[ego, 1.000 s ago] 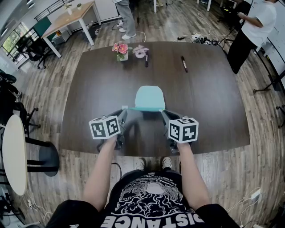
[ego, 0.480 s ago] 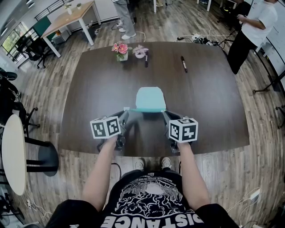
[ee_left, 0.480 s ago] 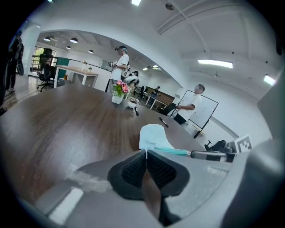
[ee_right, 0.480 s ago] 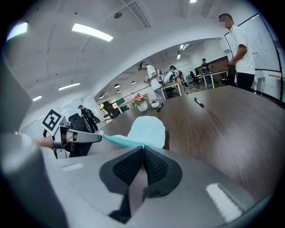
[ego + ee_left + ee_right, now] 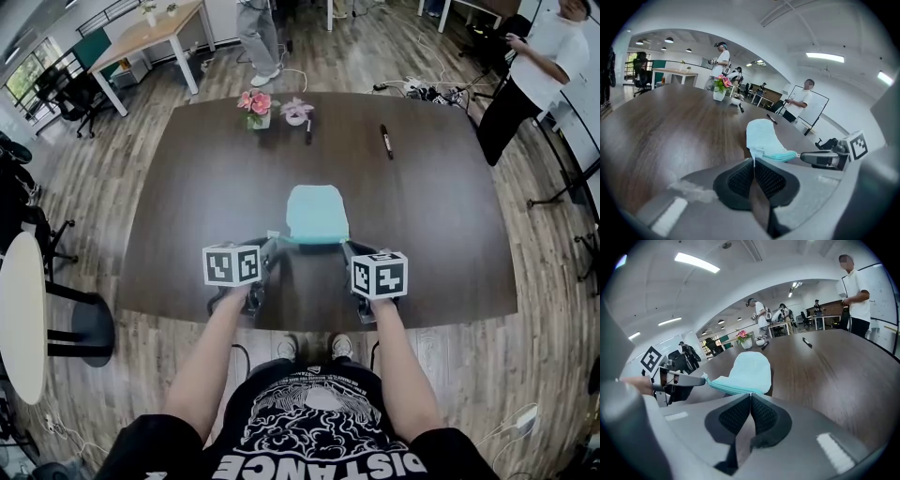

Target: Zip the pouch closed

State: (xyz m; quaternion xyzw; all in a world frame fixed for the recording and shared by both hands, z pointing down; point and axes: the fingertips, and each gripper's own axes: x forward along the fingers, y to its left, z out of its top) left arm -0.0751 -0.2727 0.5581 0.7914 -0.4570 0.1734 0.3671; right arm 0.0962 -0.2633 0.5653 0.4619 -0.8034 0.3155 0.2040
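On dark office table [image 5: 422,206] | left hand-held gripper [image 5: 272,241], right hand-held gripper [image 5: 345,246] clenched on pouch [image 5: 316,212]

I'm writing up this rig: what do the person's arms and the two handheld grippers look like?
The left tongs and right tongs are grey, with black ribbed pads. Each carries a white cube printed with black square markers. The person wears a black short-sleeved T-shirt with white print.

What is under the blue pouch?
Only the brown table. The pouch has its far end lying on it, and its near edge is pinched by the left gripper and right gripper. The patch right under the pouch is covered, so anything there is hidden.
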